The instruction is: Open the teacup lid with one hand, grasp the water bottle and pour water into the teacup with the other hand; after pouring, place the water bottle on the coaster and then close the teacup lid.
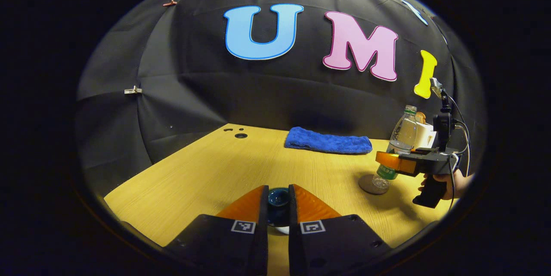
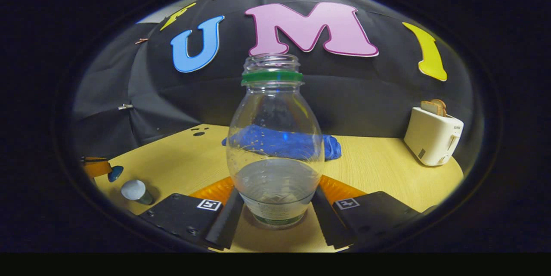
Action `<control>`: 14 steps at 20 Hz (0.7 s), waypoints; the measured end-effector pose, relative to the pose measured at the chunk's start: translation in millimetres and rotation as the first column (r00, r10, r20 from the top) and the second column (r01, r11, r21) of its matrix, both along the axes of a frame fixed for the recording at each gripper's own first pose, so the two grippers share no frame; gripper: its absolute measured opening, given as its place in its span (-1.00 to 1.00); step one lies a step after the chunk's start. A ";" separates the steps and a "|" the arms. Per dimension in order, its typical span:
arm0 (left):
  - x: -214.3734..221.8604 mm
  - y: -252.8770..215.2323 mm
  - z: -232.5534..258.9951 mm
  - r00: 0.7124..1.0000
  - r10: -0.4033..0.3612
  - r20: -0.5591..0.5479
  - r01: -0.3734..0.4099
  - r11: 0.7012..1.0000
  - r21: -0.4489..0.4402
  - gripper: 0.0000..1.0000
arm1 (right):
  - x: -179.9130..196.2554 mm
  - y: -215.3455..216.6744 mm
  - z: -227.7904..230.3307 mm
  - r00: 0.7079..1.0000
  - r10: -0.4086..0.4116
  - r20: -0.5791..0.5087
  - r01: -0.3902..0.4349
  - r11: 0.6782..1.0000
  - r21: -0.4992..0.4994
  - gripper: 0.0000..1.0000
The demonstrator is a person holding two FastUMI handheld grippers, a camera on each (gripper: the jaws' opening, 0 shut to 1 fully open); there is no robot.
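**Bottle on coaster, lid held**

Right gripper (image 2: 275,207) grips the clear plastic water bottle (image 2: 275,138) over the round brown coaster (image 1: 373,184). Left gripper (image 1: 278,207) pinches the dark blue teacup lid (image 1: 278,200); white teacup (image 2: 135,190) at 9 o'clock. An off-centre release may topple the uncapped bottle.

One water bottle (image 2: 275,147), one teacup (image 2: 137,192), one towel (image 1: 328,140), one toaster (image 2: 432,136)

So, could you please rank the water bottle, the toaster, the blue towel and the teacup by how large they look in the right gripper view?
1. Water bottle, though it is nearest the camera.
2. Blue towel, partly hidden behind the bottle.
3. Toaster.
4. Teacup.
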State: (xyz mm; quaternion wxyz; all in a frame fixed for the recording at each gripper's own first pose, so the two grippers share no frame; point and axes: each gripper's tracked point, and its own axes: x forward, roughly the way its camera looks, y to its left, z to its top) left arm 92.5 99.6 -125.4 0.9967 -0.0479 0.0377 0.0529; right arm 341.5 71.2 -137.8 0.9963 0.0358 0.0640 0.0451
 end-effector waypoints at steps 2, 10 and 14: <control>1.0 -0.7 0.2 1.000 -0.001 0.001 0.001 1.000 -0.003 -0.54 | 4.9 1.0 -10.3 1.000 0.005 -0.024 -0.005 1.000 -0.001 0.60; -0.5 0.0 0.2 1.000 0.004 0.001 -0.004 1.000 -0.002 -0.54 | 0.4 -5.4 -12.9 0.998 -0.010 -0.058 0.012 0.999 0.036 1.00; 0.4 -3.3 2.3 1.000 0.003 0.005 -0.003 1.000 -0.001 -0.54 | -12.2 -4.7 -9.8 0.997 -0.004 -0.071 0.009 0.997 0.079 1.00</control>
